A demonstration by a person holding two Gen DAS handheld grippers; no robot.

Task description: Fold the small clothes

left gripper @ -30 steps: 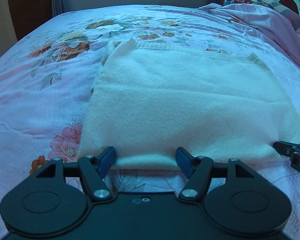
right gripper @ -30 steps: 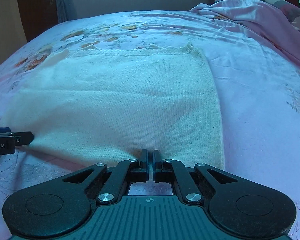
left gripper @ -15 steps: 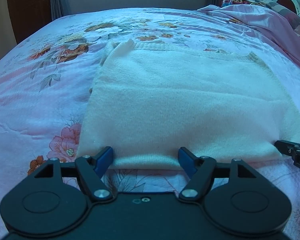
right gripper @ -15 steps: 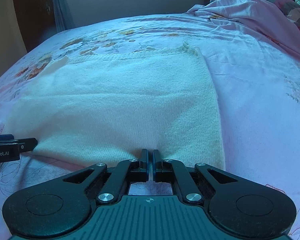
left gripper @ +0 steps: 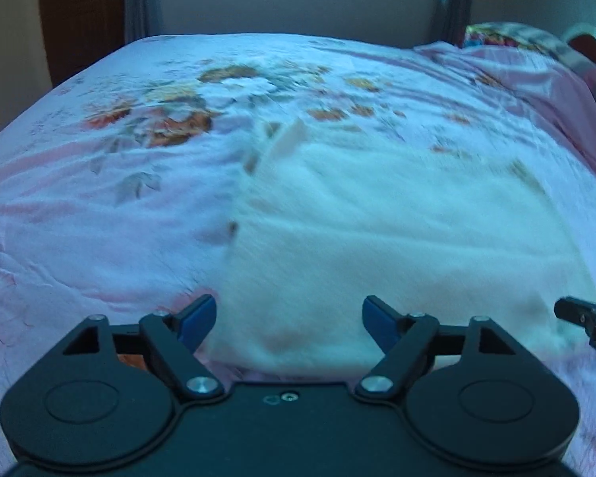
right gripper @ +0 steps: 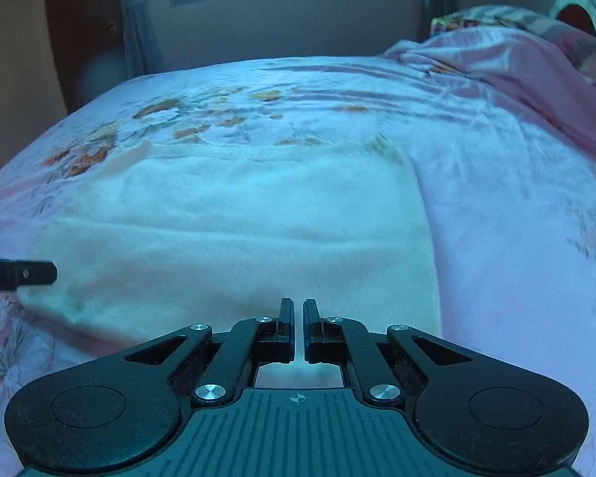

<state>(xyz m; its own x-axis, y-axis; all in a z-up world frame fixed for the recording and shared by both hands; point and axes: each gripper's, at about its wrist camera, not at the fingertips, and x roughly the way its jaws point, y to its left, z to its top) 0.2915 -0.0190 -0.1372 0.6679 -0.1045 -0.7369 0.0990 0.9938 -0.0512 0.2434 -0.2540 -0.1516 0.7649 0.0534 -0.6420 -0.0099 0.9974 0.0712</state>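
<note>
- The cream knit garment (right gripper: 234,238) lies flat on the bed (right gripper: 496,183), just ahead of both grippers; soft, light, floppy, best taken at its near hem
- Right hand-held gripper (right gripper: 298,318): fingers pressed together, seemingly pinching that near hem
- Left hand-held gripper (left gripper: 288,318): fingers spread wide astride the hem's left corner, gripping nothing
- Rumpled pink bedding (right gripper: 516,63) beyond, to the right

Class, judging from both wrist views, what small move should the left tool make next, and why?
Probably close the left tool on the sweater's near hem: its fingers stand open astride that edge, while the right tool looks already pinched shut on the same hem.
</note>
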